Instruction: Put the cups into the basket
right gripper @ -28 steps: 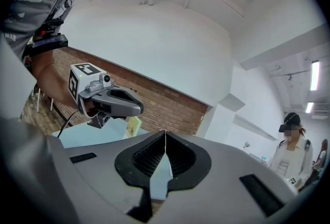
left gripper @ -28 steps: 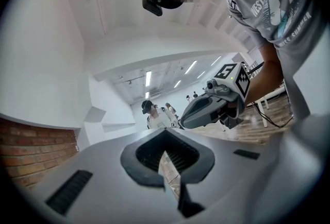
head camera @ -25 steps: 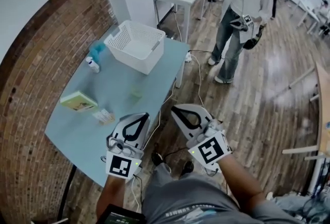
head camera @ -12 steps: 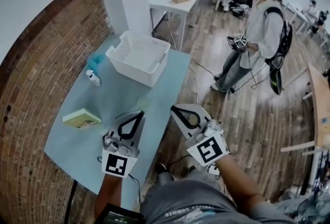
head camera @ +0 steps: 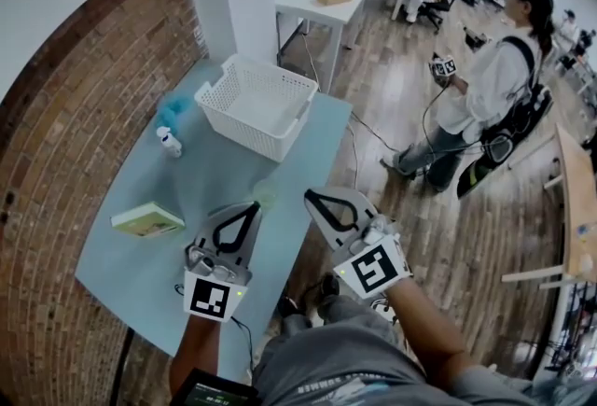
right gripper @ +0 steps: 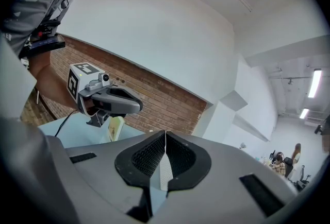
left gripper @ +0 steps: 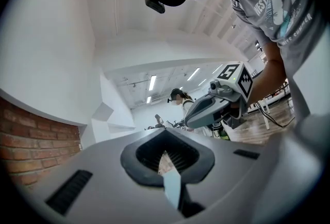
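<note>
Blue table (head camera: pixel 210 166), basket (head camera: pixel 244 128) beyond left gripper (head camera: pixel 252 207)

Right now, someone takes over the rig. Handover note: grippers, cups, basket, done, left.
Left gripper: fingers shut, empty, over the near part of the table.
Right gripper: fingers shut, empty, by the table's edge.
Things: white basket at the table's far end, looks empty. One pale translucent cup, faint, on the table just beyond the left gripper. No other cup made out.
Done: nothing in the basket.
Left: grasp the cup and put it in the basket.
</note>
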Demonstrator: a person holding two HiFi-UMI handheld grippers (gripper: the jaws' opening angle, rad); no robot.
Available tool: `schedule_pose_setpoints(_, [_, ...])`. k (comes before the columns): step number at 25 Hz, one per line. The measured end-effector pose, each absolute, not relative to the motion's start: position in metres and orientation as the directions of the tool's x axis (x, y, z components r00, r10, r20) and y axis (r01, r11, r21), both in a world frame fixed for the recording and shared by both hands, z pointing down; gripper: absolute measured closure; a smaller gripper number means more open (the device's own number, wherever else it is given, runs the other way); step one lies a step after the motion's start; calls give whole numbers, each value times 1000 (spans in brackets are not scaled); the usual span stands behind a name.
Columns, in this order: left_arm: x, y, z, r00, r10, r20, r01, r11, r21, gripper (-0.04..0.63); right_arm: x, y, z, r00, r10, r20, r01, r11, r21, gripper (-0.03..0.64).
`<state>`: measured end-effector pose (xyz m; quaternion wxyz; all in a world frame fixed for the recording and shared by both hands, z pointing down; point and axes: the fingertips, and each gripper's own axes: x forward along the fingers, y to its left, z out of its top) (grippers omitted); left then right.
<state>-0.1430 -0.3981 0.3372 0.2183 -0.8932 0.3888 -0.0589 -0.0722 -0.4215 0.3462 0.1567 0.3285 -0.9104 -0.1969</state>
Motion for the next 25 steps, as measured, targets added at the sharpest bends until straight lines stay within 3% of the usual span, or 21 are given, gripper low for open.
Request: schedule_pose_setpoints(25, [-94,-501,388,514,-846,138,-726,-515,-456,595,-59,-547,428,-882,-420,213,-364,896,255,602])
